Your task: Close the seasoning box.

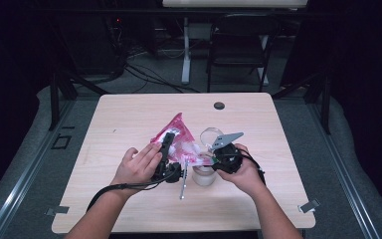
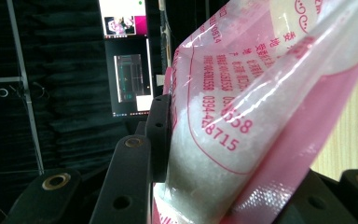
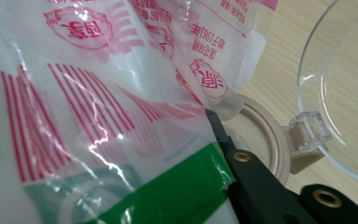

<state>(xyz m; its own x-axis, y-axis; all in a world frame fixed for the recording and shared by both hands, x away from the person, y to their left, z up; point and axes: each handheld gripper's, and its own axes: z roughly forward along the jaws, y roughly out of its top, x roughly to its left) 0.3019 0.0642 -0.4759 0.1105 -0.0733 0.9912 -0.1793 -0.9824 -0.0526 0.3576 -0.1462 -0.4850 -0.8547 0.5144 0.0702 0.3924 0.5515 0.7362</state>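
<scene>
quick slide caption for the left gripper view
Left tongs clamp a pink-printed plastic bag of white granules, dark curtain behind.

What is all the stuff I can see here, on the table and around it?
Bag: one, pink and clear plastic with white grains inside, middle of table, held by both grippers.
Jar: one, beige, open, under the bag's lower end.
Lid: one, clear, hinged open behind jar.
Spoon: one, silvery, left of jar.
Table: one, pale wood.
Chair: one, black, behind table.
Left gripper: black, clamped on bag.
Right gripper: black, at bag's lower end.
</scene>
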